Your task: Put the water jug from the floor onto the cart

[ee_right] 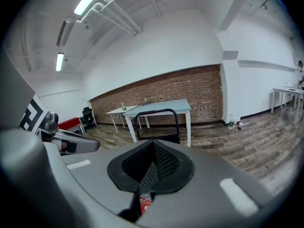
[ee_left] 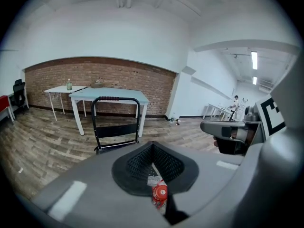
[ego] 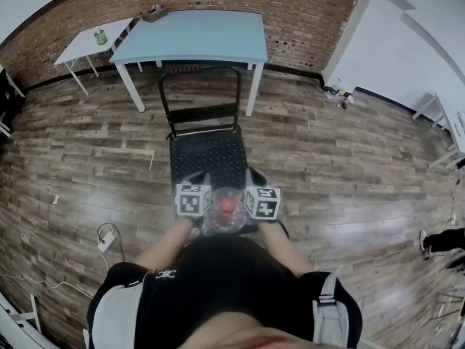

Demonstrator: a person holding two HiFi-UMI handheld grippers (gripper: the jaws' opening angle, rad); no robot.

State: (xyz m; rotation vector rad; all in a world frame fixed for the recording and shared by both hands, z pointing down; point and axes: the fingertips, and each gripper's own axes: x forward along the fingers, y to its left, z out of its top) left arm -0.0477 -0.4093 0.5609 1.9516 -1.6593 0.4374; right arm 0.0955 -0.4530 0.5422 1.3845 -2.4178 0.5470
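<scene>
The water jug is being held between the two tongs, over the near end of the black cart. It cannot be told if the jug is sitting on the cart. The left gripper is being held just beside the jug's left side, and the right gripper just beside its right side. Each gripper's jaws are being held together at the tips, with nothing pinched in them. The jug's red cap is being seen through the hollow behind the tips.
</scene>
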